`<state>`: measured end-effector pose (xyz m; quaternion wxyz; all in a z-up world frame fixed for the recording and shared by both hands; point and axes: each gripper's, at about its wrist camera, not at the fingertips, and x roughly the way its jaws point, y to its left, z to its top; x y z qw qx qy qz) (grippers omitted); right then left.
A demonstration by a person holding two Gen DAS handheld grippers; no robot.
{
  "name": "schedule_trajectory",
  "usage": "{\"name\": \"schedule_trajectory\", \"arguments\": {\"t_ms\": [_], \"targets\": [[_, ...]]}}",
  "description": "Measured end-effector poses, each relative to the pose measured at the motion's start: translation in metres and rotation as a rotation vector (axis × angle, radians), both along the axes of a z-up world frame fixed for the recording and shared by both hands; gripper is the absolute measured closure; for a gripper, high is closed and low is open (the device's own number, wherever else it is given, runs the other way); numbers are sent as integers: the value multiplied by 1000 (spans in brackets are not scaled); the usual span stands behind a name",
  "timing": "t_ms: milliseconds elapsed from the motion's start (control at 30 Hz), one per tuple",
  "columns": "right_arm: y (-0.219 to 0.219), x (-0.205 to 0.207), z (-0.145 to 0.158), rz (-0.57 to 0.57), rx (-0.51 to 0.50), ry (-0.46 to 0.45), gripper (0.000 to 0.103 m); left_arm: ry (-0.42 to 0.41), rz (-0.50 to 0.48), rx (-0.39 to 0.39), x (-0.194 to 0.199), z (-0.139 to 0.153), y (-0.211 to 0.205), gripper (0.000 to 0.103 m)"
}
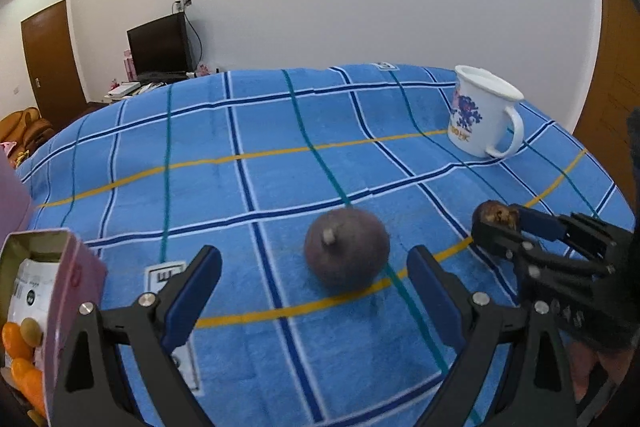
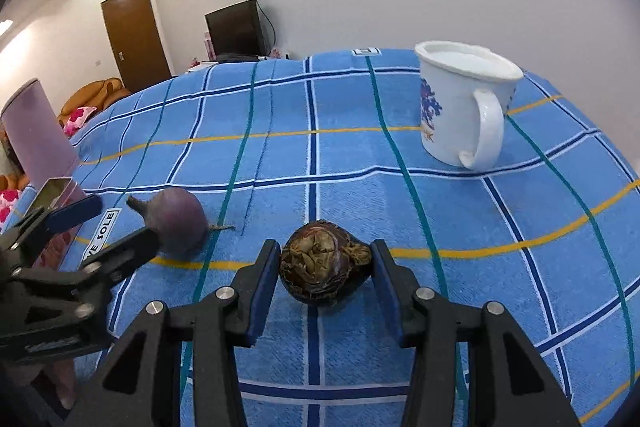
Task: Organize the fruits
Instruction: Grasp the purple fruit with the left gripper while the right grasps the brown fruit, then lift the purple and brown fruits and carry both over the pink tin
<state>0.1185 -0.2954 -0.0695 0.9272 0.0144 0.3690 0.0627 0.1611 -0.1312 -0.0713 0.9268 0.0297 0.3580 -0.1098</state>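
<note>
A round dull-purple fruit (image 1: 346, 252) with a short stem lies on the blue checked cloth (image 1: 280, 131). My left gripper (image 1: 314, 277) is open, its fingers on either side of the fruit and not touching it. The fruit also shows in the right wrist view (image 2: 179, 223). A dark brown fruit with dried leaves (image 2: 320, 269) sits between the fingers of my right gripper (image 2: 325, 267), which is closed around it; it also shows in the left wrist view (image 1: 496, 214). An open pink tin (image 1: 48, 291) at the left holds orange fruits (image 1: 20, 355).
A white mug with a blue print (image 1: 482, 113) stands at the back right of the cloth, handle toward me; it also shows in the right wrist view (image 2: 460, 103). The tin's pink lid (image 2: 36, 131) stands up at the left. Behind the table are a monitor and a door.
</note>
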Motion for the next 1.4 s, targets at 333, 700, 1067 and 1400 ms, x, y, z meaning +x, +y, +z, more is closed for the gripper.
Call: {"name": "schedule_trajectory", "arguments": {"t_ms": [333, 700, 1067, 1400], "targets": [[1, 1, -2, 35, 9, 13, 55, 56, -38, -18, 13, -11, -7, 26], [12, 2, -1, 58, -13, -5, 55, 89, -93, -35, 19, -16, -15, 47], [15, -10, 6, 82, -17, -67, 55, 53, -101, -66, 10, -11, -9, 47], [14, -18, 12, 97, 0, -120, 55, -19, -102, -81, -2, -2, -4, 47]]}}
